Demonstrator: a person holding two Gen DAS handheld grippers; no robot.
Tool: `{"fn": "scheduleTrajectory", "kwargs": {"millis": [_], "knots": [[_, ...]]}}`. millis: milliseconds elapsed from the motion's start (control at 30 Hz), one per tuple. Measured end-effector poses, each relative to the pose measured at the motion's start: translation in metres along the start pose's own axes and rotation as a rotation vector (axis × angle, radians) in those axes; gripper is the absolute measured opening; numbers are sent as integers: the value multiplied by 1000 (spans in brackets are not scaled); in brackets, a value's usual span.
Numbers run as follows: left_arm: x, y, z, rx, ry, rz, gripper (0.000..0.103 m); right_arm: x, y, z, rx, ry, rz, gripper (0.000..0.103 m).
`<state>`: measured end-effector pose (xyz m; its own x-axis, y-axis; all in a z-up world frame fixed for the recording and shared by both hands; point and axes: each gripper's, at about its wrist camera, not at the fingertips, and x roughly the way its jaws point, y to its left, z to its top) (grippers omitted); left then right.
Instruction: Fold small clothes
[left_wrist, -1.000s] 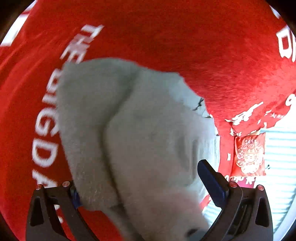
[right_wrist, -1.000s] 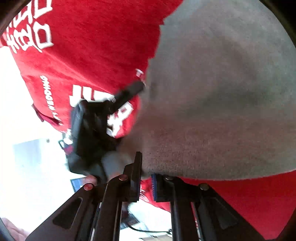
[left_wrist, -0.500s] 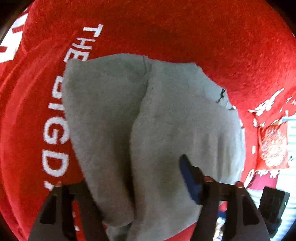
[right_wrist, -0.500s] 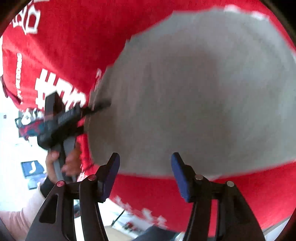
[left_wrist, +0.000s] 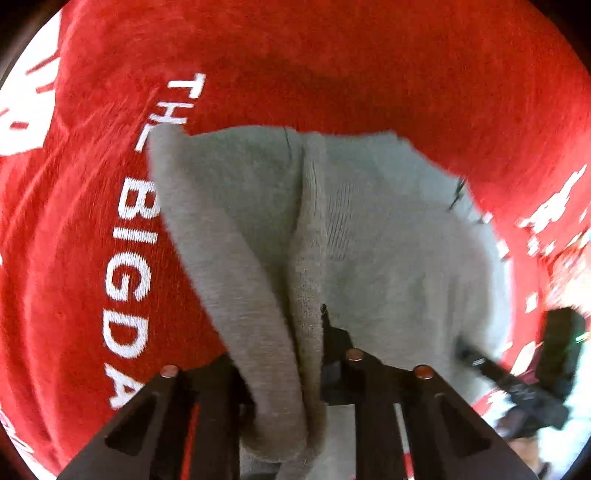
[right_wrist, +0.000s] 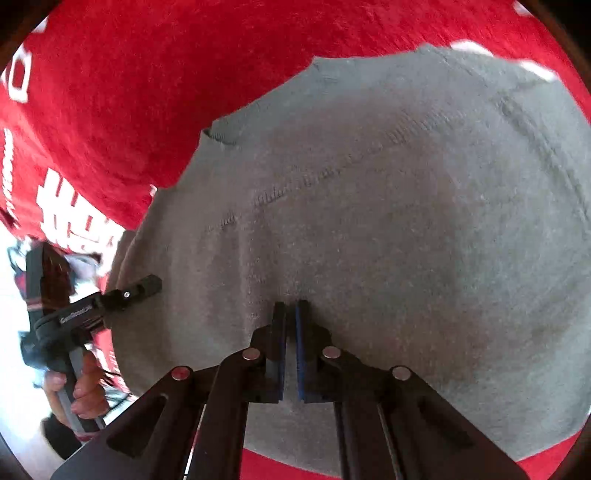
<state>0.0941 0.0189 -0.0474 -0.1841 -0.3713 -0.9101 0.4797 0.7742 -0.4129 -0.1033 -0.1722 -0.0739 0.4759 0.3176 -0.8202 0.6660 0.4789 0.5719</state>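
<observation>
A grey knit garment (left_wrist: 388, 240) lies on a red cloth (left_wrist: 332, 74) printed with white letters. My left gripper (left_wrist: 295, 332) has a thick folded edge of the garment running between its fingers, and the jaws are closing on it. The left finger is hidden behind the fold. In the right wrist view the garment (right_wrist: 406, 221) fills most of the picture. My right gripper (right_wrist: 290, 304) is shut, its blue pads pinching a small pucker of grey fabric near the front edge. The left gripper (right_wrist: 147, 286) reaches onto the garment's left edge.
The red cloth (right_wrist: 147, 92) surrounds the garment on all sides. It ends at the left of the right wrist view, with bright floor beyond. A person's hand (right_wrist: 85, 391) holds the left gripper's handle there. The right gripper (left_wrist: 465, 350) shows blurred at the garment's right edge.
The left jaws went from wide open to closed on the garment's fold. The right gripper opened, slid further onto the grey cloth and shut again at its surface.
</observation>
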Motion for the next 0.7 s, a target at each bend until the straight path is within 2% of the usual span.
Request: {"fn": "scheduleTrajectory", "kwargs": {"millis": [67, 133, 233, 333, 467, 533, 633, 700], "knots": [[-11, -1, -1, -31, -19, -78, 16, -2, -9, 1, 39, 12, 52, 4], [-23, -13, -3, -31, -36, -143, 16, -7, -14, -1, 45, 19, 65, 4], [-42, -47, -5, 11, -60, -198, 16, -18, -14, -5, 24, 17, 68, 6], [-52, -95, 1, 73, -82, -243, 16, -36, -21, -9, 42, -9, 106, 7], [-53, -164, -1, 199, -99, -230, 16, -69, -51, -12, 105, -65, 167, 7], [-40, -205, -1, 268, -103, -200, 16, -81, -72, -14, 141, -82, 190, 7], [-8, -258, -9, 360, -87, -114, 17, -85, -101, -16, 206, -85, 193, 7], [28, -289, -18, 430, -68, -66, 17, -80, -121, -19, 267, -73, 203, 8]]}}
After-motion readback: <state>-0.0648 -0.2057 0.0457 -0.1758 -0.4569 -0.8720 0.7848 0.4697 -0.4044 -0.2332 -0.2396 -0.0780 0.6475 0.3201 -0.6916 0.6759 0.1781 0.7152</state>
